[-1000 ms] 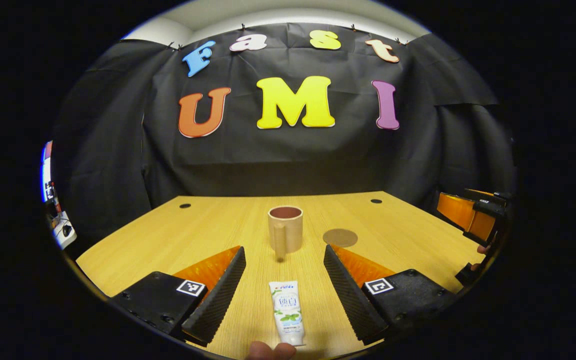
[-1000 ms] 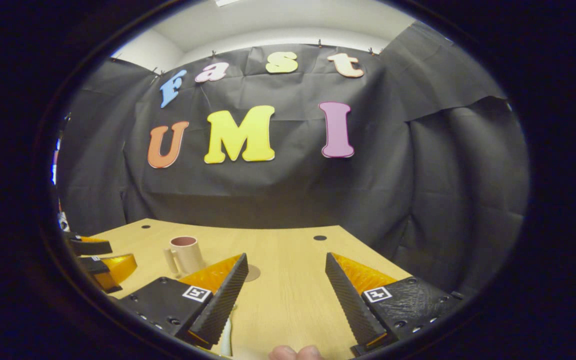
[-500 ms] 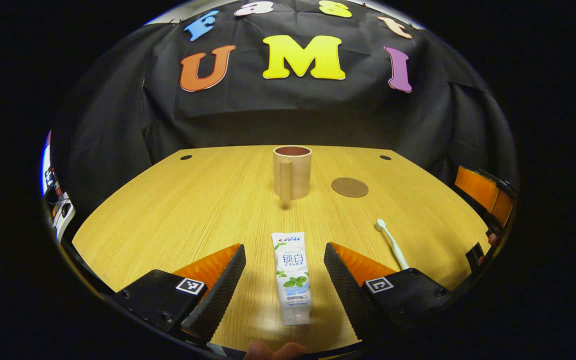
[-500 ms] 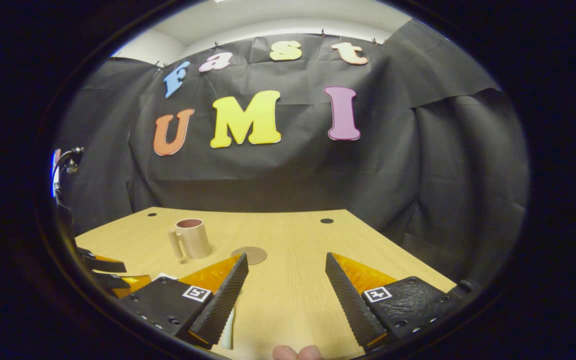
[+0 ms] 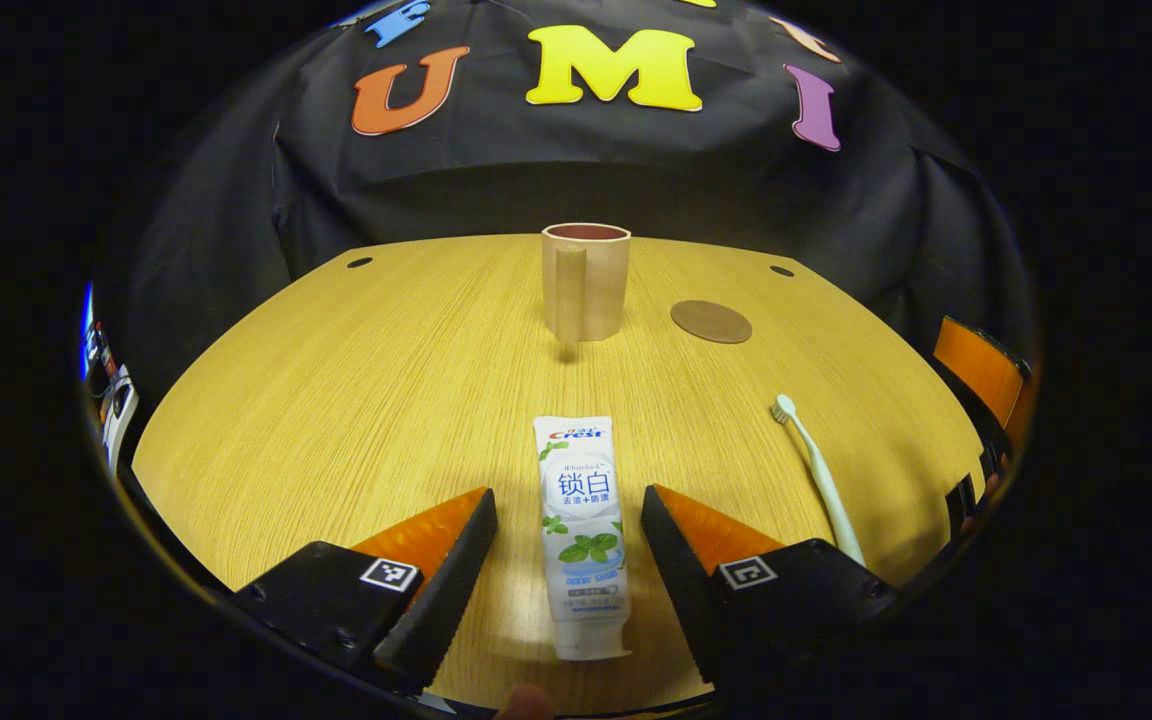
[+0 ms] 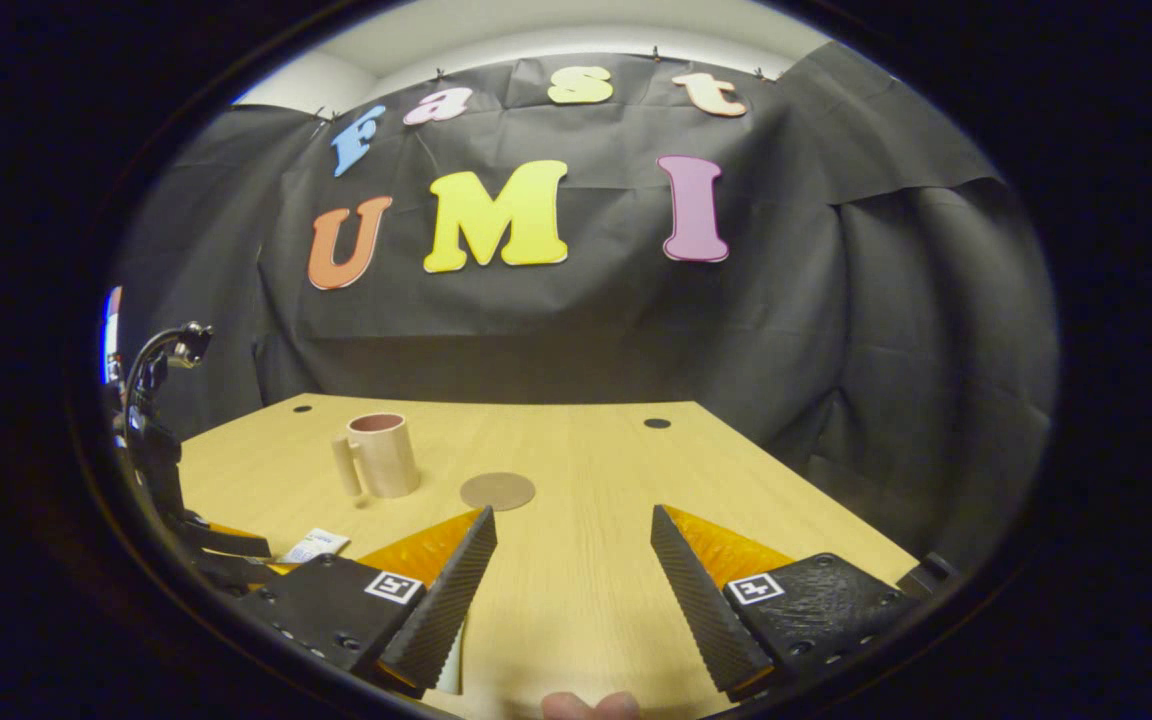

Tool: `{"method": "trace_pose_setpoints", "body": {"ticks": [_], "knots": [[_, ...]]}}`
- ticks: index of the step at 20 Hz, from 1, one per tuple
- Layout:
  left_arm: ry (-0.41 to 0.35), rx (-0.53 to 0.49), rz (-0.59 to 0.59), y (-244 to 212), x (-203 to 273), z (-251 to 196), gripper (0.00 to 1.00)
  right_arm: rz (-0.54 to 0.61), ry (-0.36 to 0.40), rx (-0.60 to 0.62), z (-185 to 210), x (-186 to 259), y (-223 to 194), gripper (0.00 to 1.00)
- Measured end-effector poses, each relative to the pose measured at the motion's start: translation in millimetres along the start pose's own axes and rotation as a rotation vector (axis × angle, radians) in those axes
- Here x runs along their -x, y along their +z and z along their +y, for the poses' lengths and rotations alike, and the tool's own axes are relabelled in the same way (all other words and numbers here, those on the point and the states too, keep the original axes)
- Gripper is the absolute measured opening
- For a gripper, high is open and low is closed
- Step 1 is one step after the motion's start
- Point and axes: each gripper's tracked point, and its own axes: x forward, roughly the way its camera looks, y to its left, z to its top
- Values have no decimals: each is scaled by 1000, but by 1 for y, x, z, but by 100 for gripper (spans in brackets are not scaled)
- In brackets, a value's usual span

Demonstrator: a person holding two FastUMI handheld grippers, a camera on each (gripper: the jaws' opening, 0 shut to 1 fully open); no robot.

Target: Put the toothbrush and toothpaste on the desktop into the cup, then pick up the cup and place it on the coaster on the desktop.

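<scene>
With my left gripper (image 5: pixel 566 545) spread wide astride the flat white toothpaste tube (image 5: pixel 583 530), I'd close on it. Right gripper (image 6: pixel 573 580) gapes, holding nothing. Tan handled cup (image 5: pixel 585 281) stands upright beyond the tube, beside the round brown coaster (image 5: pixel 711 322); white toothbrush (image 5: pixel 816 473) lies right of the tube.

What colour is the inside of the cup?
The beige handled cup has a reddish-brown inside, visible at its rim; the left gripper view shows it best.
</scene>
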Motion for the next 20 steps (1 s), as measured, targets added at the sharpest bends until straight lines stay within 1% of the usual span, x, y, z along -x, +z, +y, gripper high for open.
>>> {"method": "trace_pose_setpoints", "body": {"ticks": [2,3,4,5,6,7,10,11,12,14,15,16,20], "knots": [[-2,7,15,-3,-3,-2,87,10,8,0,3,-2,-4,96],[1,6,20,-6,-5,-2,84,13,10,0,4,-3,-6,95],[4,-3,16,-3,-5,-2,83,17,13,2,5,-4,-7,94],[7,-10,18,-3,-7,-2,80,26,19,5,8,-4,-11,96],[19,-21,18,-4,-8,0,75,36,32,7,12,-5,-15,96],[19,-31,19,-4,-8,-1,73,43,41,9,16,-4,-18,95],[16,-35,15,-2,-9,-4,56,69,70,21,28,-5,-27,95],[15,-42,15,-2,-8,-5,56,74,74,28,30,-5,-28,95],[14,-43,14,-4,-8,-5,50,76,77,31,32,-5,-30,96],[11,-20,12,-2,-6,-3,47,83,79,38,34,-6,-32,96],[10,-9,10,-1,-5,-3,48,90,75,45,35,-6,-33,95],[13,-5,4,0,-4,-2,44,100,75,50,36,-6,-36,95],[9,-18,-60,14,8,2,42,141,97,56,49,-6,-48,95]]}}
